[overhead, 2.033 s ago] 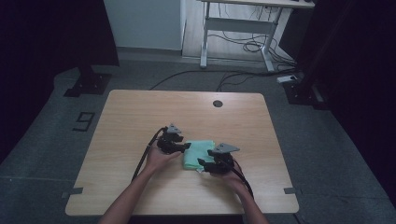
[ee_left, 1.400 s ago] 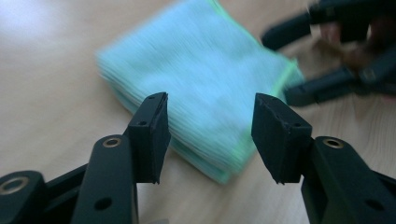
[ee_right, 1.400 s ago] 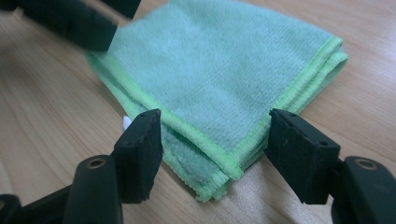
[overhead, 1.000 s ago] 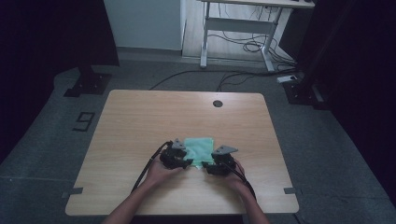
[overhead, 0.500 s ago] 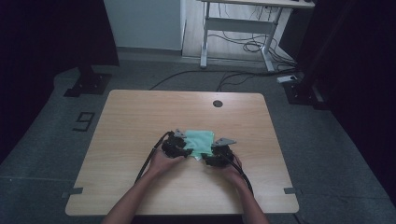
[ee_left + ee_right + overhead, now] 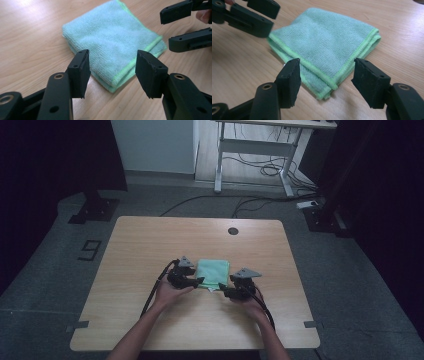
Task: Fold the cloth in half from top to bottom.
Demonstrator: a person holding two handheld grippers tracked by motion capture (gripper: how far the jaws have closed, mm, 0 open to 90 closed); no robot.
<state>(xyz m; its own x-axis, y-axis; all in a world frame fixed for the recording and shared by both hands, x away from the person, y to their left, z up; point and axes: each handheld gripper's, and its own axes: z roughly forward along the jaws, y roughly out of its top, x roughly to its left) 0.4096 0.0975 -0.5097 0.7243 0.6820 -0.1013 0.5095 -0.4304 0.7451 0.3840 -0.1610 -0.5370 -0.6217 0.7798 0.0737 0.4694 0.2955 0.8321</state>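
Pale wooden worktop (image 6: 150, 250) carries your folded green cloth (image 6: 212, 272) near its front middle. It looks light, soft and floppy, so pinch the stacked hemmed corners. Left tongs (image 6: 111, 72), just opened wider, and right tongs (image 6: 327, 77) gape empty.

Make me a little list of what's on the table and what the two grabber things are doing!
Cloth: green cloth, folded into a square, lying flat on the table
Left gripper: left gripper jaws apart, have just been opening, held above the cloth's near corner, nothing pinched
Right gripper: right gripper jaws apart, over another corner of the cloth, nothing pinched
Hands: one on each side of the cloth
Table hole: dark round hole near the far edge
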